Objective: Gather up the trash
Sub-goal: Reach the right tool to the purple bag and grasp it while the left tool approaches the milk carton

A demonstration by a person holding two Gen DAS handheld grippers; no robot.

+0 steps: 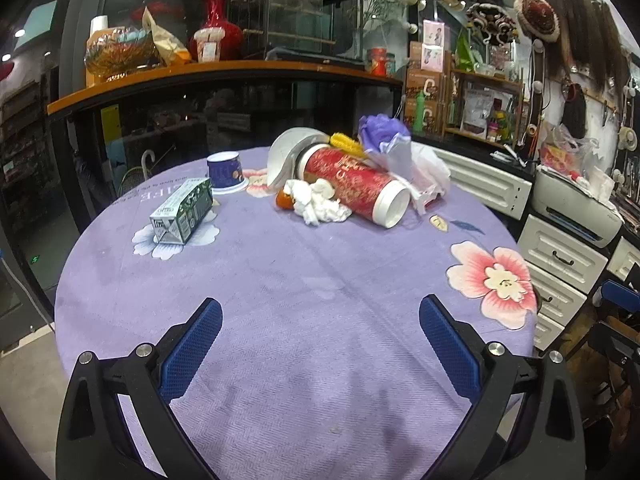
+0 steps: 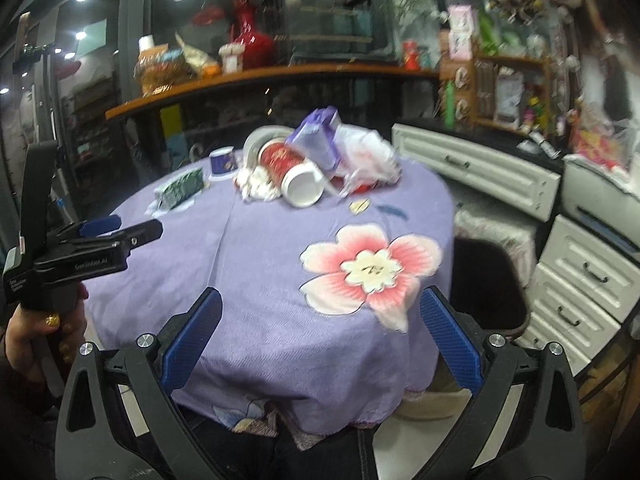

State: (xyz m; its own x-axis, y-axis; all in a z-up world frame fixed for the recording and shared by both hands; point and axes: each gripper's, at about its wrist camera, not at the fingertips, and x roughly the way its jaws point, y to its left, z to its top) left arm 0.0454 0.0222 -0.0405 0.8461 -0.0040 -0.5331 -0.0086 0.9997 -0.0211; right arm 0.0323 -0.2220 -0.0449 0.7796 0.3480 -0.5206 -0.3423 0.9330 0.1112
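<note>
A pile of trash lies at the far side of the round table with a purple cloth [image 1: 304, 280]: a red canister on its side [image 1: 356, 184], crumpled white tissue [image 1: 320, 204], a white paper plate [image 1: 284, 152], a purple glove [image 1: 380, 128] and a clear plastic bag [image 1: 428, 172]. A green carton [image 1: 182, 212] and a blue cup [image 1: 225, 170] lie to the left. My left gripper [image 1: 320, 312] is open and empty above the near cloth. My right gripper [image 2: 320, 312] is open and empty at the table's near edge. The pile [image 2: 296, 172] shows blurred in the right wrist view.
White drawers [image 1: 560, 256] and a printer [image 1: 576, 204] stand to the right of the table. A dark bin [image 2: 488, 280] sits beside the table on the right. A counter with a red vase [image 1: 218, 20] runs behind. The left gripper [image 2: 120, 228] shows at the right view's left.
</note>
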